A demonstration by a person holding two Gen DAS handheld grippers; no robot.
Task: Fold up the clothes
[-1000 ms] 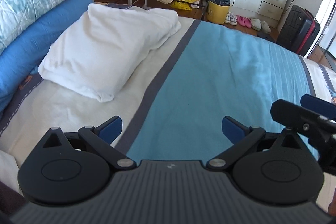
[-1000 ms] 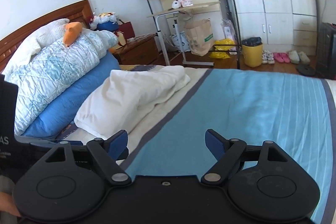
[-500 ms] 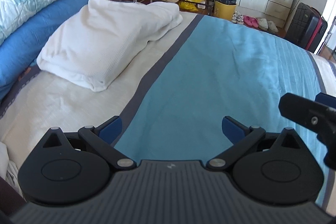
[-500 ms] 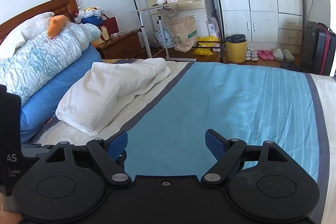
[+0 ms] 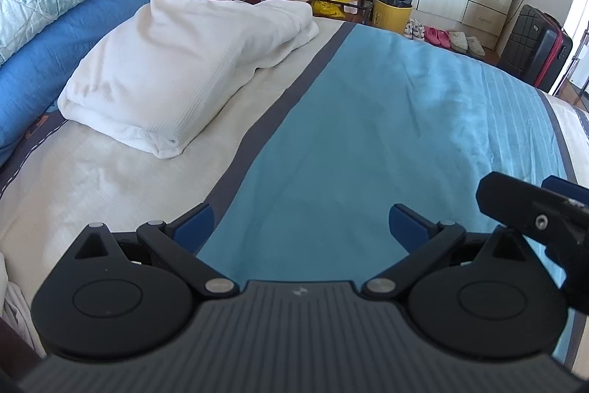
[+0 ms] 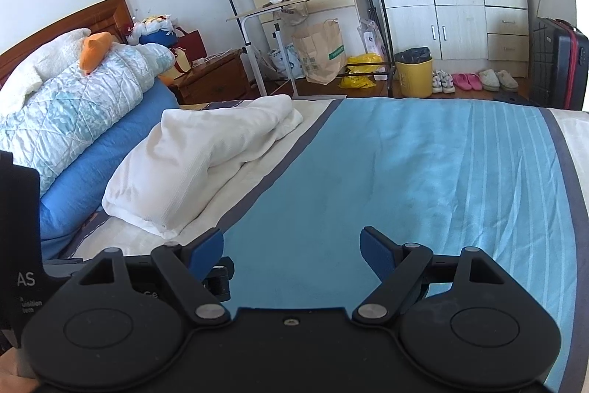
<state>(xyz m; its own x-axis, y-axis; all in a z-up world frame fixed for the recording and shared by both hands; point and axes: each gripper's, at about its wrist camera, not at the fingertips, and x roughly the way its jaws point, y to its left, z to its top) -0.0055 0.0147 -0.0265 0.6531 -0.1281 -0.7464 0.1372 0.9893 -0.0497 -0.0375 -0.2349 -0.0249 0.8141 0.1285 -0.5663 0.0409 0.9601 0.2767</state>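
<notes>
Bedroom light falls across a bed with a blue, cream and grey striped cover, and the thing you are after, the white folded garment, lies on its cream band at the far left, just beside the rolled blue bedding. It looks soft, thick and light, likely to sag and slide open if lifted from one point, so take it by the near corner or along a folded edge, one hand at each end. Your left gripper hangs over the blue stripe, tilted downward, jaws spread wide with nothing between them. Your right gripper sits close beside it, angled less steeply, jaws equally wide and empty, well short of the garment.
</notes>
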